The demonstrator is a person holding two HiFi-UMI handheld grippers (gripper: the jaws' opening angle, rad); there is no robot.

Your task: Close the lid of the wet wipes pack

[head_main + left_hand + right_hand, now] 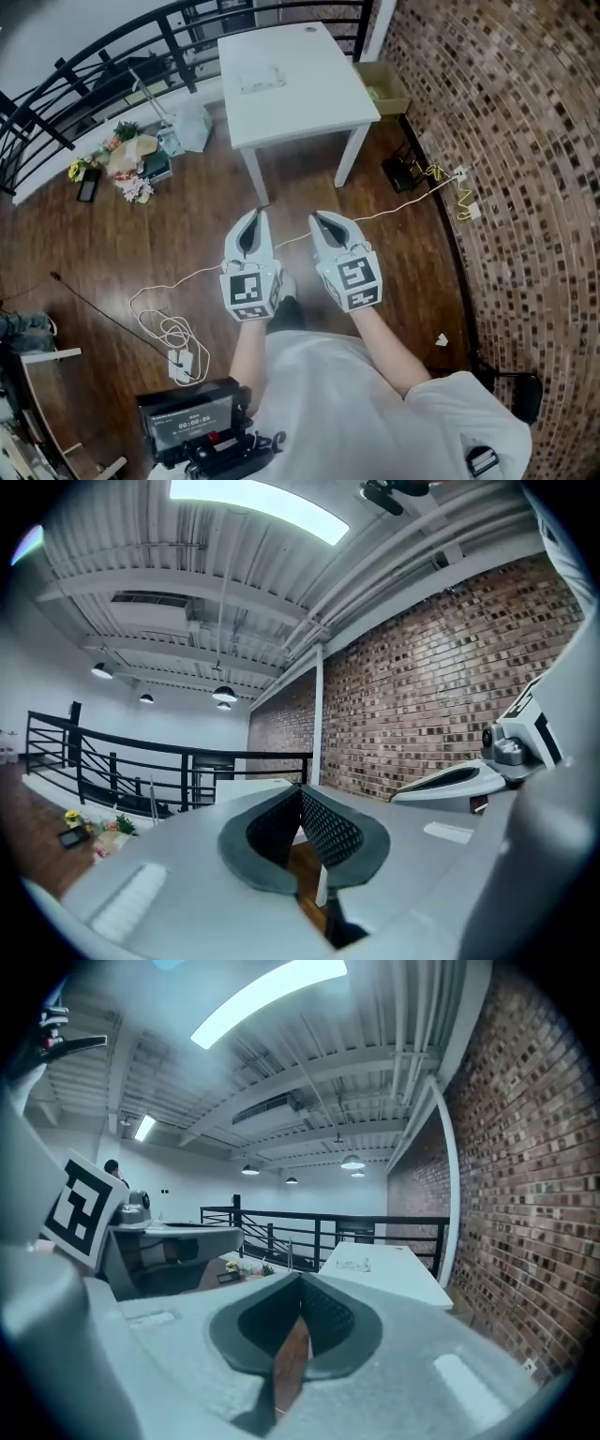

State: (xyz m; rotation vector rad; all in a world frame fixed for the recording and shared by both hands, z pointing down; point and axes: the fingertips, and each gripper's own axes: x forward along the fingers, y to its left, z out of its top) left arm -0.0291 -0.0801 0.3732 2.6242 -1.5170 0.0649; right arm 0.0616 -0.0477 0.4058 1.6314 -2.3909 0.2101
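1. Legible markings. Each gripper carries a cube with black-and-white square markers; these are patterns, not text. The black device at the lower edge of the head view has a lit display with a row of digits that I read as zeros. Any print on the wet wipes pack is too small for me to read.

2. Left gripper. In its own view the two dark ribbed pads meet at the tips. Nothing sits between them; only wooden floor shows through the gap behind the tips.

3. Right gripper. In its own view the pads are pressed together at the tips, with nothing pinched.

4. Position. Both grippers are held side by side over the wooden floor, near each other, touching nothing.

5. Task item. The pack lies flat on the white table, toward its far left part, well apart from both grippers. I cannot tell whether its lid is up or down.
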